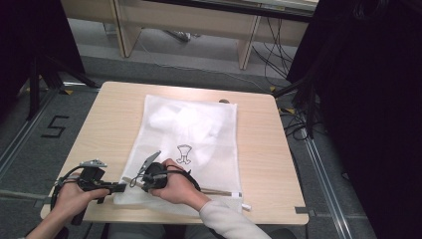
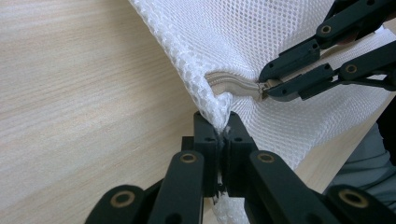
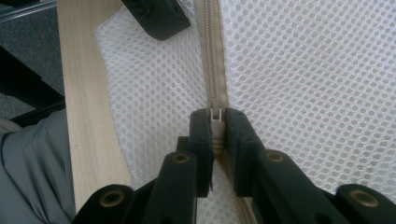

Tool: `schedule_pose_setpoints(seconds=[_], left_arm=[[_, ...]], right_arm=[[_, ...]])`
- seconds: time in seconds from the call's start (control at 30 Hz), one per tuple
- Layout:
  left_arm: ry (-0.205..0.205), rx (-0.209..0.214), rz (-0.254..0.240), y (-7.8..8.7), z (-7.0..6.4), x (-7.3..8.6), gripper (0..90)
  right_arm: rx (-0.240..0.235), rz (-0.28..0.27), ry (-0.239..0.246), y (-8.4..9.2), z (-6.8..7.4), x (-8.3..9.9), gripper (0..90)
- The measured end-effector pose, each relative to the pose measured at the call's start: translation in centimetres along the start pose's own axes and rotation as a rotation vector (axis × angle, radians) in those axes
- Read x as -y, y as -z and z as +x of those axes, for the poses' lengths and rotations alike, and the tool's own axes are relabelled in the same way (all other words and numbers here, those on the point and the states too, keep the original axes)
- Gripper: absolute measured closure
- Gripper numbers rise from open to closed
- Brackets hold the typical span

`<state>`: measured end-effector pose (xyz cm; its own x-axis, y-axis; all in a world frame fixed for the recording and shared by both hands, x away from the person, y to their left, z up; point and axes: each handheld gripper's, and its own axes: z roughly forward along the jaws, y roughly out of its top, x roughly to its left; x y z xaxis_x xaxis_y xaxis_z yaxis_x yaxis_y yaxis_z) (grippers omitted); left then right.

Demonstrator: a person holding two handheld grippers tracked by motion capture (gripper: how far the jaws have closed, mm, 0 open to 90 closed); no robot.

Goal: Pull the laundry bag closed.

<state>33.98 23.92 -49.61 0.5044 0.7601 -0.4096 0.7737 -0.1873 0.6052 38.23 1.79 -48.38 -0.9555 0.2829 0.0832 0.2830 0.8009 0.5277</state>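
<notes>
So your left tool (image 2: 223, 133) pinches the mesh bag (image 2: 289, 37) corner, right tool (image 3: 215, 122) clamps the zipper pull (image 3: 215, 114); the zipper remains undone

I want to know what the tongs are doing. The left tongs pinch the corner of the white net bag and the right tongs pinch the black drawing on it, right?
Not quite. The right tongs pinch the zipper pull on the beige zipper, not the drawing; the right gripper view shows it. The left tongs do pinch the corner of the white net bag.
</notes>
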Motion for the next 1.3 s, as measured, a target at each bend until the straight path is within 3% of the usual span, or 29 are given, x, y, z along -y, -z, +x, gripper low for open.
schedule_pose_setpoints(seconds=[0.8,1.3], left_arm=[[-0.006,-0.002,0.027,0.1,0.1,0.0,86.3],[0.000,-0.008,0.008,0.0,0.1,0.1,86.3]], right_arm=[[0.000,0.018,-0.010,0.4,-0.5,1.2,82.6],[-0.001,0.016,-0.006,0.7,-0.7,1.8,82.6]])
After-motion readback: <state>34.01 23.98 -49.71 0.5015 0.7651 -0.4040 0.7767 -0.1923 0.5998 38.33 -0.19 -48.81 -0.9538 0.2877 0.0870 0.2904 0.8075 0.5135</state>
